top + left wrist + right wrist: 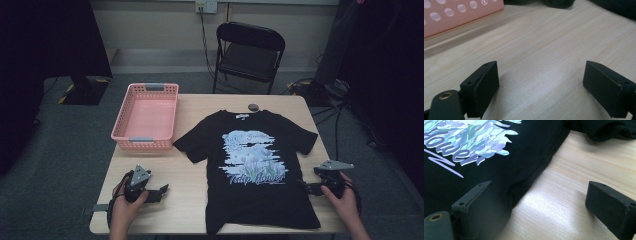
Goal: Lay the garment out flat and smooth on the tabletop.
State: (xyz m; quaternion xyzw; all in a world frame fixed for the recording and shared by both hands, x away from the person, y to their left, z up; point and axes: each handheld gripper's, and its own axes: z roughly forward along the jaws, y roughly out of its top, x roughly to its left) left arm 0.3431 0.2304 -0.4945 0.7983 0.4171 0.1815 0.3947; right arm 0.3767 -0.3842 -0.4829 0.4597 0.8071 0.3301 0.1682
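On the pale wooden table [200,200] I count one black short-sleeved T-shirt with a blue-and-white flower print [252,165], one pink perforated plastic basket with grey handles [146,116], and one small dark grey round object [254,106] at the far edge, just beyond the shirt's collar. Beyond the table I see one black folding chair [248,54].

I hold two grippers. My left gripper [162,191] sits near the left front corner, over bare wood, well apart from the shirt; its jaws are spread wide with nothing between them, and in the left gripper view I see only tabletop in the gap, with the basket wall [454,12] off to the far left. My right gripper [306,187] is at the near right, just beside the shirt's right side seam. Its jaws are also spread wide: in the right gripper view one jaw stands over the black cloth [499,170] at the hem edge and the other over bare wood, and I cannot tell whether either touches the fabric.

The shirt lies flat, print up, collar far, in the middle-right of the table. The basket stands at the far left, touching nothing else, and I see nothing inside it.
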